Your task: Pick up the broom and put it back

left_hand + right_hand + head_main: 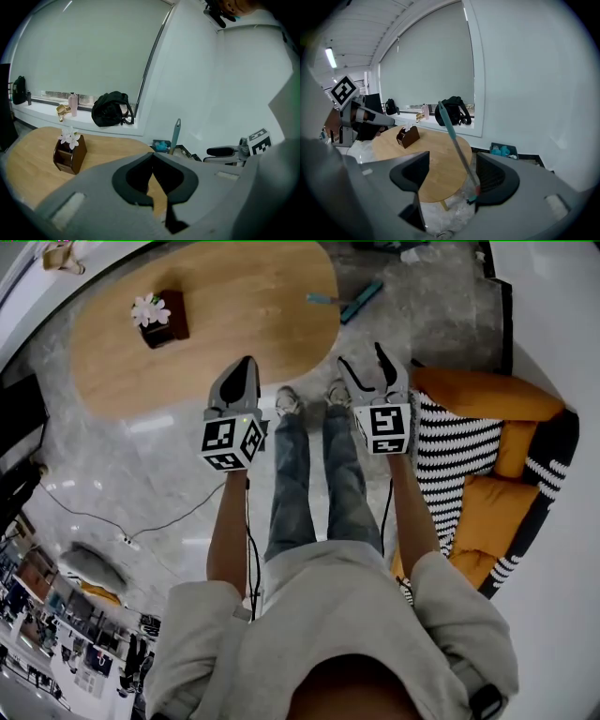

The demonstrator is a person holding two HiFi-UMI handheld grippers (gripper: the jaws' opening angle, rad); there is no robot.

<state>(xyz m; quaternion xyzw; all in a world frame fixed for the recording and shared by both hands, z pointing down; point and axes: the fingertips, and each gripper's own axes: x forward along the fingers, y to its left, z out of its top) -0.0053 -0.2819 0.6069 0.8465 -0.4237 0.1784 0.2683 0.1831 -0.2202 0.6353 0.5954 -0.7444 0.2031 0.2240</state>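
Observation:
The broom has a thin handle, teal at the top and grey lower down. In the right gripper view it runs tilted between my right gripper's open jaws, its lower end close by the right pad; I cannot tell if it touches. From the head view the broom shows on the floor past the table's end, ahead of my right gripper. The left gripper view has the broom standing near the white wall. My left gripper is shut and empty, and hangs over the table's near edge.
An oval wooden table carries a brown tissue box with a white flower. An orange sofa with a striped blanket is at the right. A blue bin sits by the wall, a black bag on the sill. A cable crosses the floor.

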